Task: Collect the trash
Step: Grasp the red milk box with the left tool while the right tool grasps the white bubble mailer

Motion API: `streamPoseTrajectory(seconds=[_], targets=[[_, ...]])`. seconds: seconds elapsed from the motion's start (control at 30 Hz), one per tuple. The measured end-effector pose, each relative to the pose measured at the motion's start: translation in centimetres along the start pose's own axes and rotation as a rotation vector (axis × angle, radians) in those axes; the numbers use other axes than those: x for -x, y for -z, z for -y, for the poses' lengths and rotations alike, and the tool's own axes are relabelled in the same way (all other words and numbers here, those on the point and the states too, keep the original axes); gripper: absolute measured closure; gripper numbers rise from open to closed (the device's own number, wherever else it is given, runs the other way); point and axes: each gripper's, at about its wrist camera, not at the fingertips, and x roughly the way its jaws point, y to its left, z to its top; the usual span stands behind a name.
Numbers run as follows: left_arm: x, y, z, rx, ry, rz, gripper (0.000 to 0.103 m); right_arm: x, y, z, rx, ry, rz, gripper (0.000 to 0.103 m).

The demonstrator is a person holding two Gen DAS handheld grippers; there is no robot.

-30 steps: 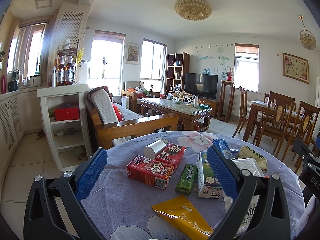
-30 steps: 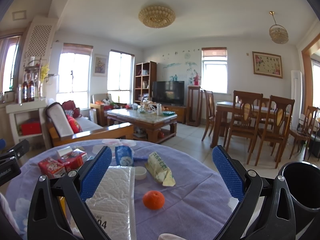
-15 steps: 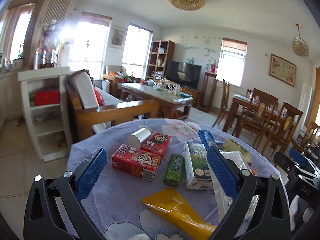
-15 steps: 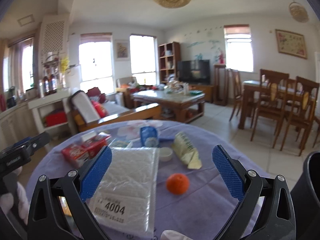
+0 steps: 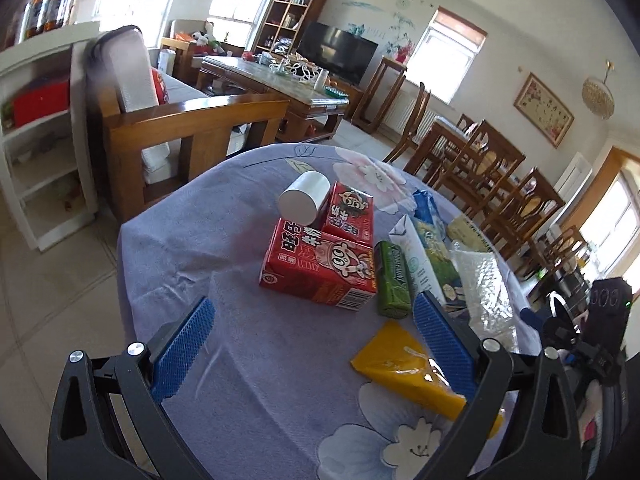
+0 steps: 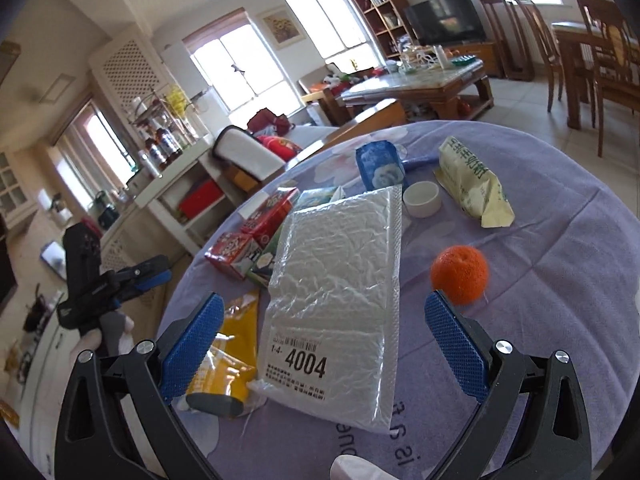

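A white bubble mailer (image 6: 340,292) labelled "4004" lies mid-table (image 6: 560,280), reaching toward its near edge, between the wide-open, empty right gripper (image 6: 320,344) jaws. The left gripper (image 5: 316,344), equally open and empty, faces red cartons (image 5: 320,264). The slick, flat mailer may slide instead of lifting; the orange (image 6: 460,274) nearby could roll.

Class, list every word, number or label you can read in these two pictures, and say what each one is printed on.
"4004": label of the white padded mailer.
"1-4-": same label, left of it.
Red cartons, green pack, pale snack bag: print not legible to me.
Tablecloth lettering: cut off.
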Motion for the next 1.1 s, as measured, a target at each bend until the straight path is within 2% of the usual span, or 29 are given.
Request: streamPoseTrajectory(seconds=[0.13,0.17,0.27,0.33,0.47,0.53,0.73,0.97,1.03,1.1], targets=[[-2.7,-2.1,0.9,-0.155,-0.046,-0.098,0.005,-0.4,0.2,-0.8,0.005,0.017,-0.032,0.004],[-3.1,-2.5,1.4,-0.218,-0.06,-0.108,0.005,-0.4,0.2,-0.9,0.01,0.025,-0.042,0.004],[-3.7,-2.9,3.3,-0.489,-0.152,-0.095,0.005,-1.3,0.1,-0.6,0.027,0.033,-0.065,0.004],[-4.1,-3.1,3.9,-0.636,-0.132,-0.107,0.005,-1.4,0.0,-0.6,0.035,0.03,-0.063,0.004],[-5.5,-3.6,4.5,-0.814,-0.065,-0.16,0.005,-2.1,-0.1,-0.3,0.021,0.021,-0.1,0.004],[-6.3,-4.1,4.3,-0.847,-0.028,-0.18,0.005,-3.1,-0.2,-0.7,0.024,0.025,-0.122,0.004],[-8.5,-4.5,3.4,-0.863,0.093,-0.226,0.005,-4.9,-0.2,-1.3,0.048,0.061,-0.169,0.004],[-9.6,-3.2,4.1,-0.902,0.149,-0.239,0.005,-6.2,-0.4,-0.8,0.028,0.076,-0.191,0.004],[-9.6,-2.6,4.7,-0.923,0.165,-0.246,0.005,-6.2,-0.5,-0.9,0.028,0.067,-0.184,0.006],[-9.4,-2.4,5.1,-0.929,0.185,-0.262,0.005,-6.2,-0.5,-0.7,0.023,0.048,-0.182,0.018]])
